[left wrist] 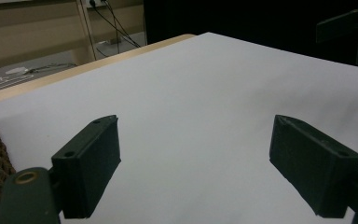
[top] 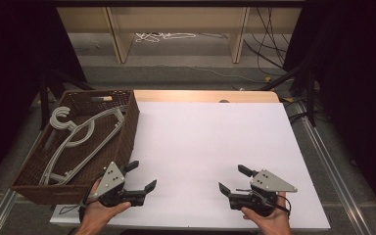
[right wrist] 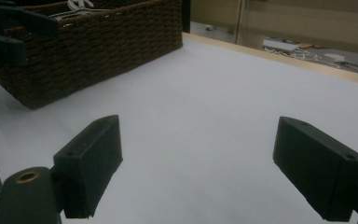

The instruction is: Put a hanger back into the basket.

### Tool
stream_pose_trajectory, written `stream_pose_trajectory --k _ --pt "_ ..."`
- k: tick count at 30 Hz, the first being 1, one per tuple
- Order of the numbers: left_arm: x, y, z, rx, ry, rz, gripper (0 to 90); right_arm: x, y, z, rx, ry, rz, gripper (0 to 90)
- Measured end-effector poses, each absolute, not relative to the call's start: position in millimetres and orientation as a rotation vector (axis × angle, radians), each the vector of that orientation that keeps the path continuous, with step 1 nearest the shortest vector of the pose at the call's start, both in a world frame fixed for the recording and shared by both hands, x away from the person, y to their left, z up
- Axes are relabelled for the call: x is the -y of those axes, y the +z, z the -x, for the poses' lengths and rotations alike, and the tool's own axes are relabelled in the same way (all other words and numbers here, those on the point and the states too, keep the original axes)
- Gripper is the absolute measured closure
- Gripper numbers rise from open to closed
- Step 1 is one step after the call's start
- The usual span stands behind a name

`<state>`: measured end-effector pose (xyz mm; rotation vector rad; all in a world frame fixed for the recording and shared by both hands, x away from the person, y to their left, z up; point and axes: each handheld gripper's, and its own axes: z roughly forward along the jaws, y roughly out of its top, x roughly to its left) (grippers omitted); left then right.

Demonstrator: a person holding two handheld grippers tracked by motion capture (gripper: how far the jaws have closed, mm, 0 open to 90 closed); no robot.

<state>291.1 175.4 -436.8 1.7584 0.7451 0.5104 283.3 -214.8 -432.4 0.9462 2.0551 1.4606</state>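
A dark brown woven basket [top: 130, 128] stands at the table's left side, and several grey plastic hangers [top: 81, 132] lie inside it. My left gripper [top: 141, 175] hovers open near the front left of the white table top [top: 210, 142], just right of the basket's near corner, with nothing between its jaws. My right gripper [top: 234, 178] is open too, at the front right, jaws pointing left across the bare surface. From the right gripper view the basket [right wrist: 98, 46] stands ahead at the left, hanger tops [right wrist: 81, 5] showing over its rim. Both left fingers [left wrist: 91, 161] frame only white table.
A wooden strip [top: 205, 95] borders the table's far edge. Beyond it are pale shelf legs [top: 237, 34] and loose cables [top: 164, 36] on the floor. Metal rails [top: 330, 161] run along both sides of the table. Dark curtains close off left and right.
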Motion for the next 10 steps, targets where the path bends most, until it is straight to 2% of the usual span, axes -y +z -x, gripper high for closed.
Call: stream_pose_trajectory --k 10 --pt "-175.8 -436.5 -291.3 -0.747 0.512 -1.753 16.0 214.7 -432.5 -283.9 -2.068 1.451 -0.946 16.3"
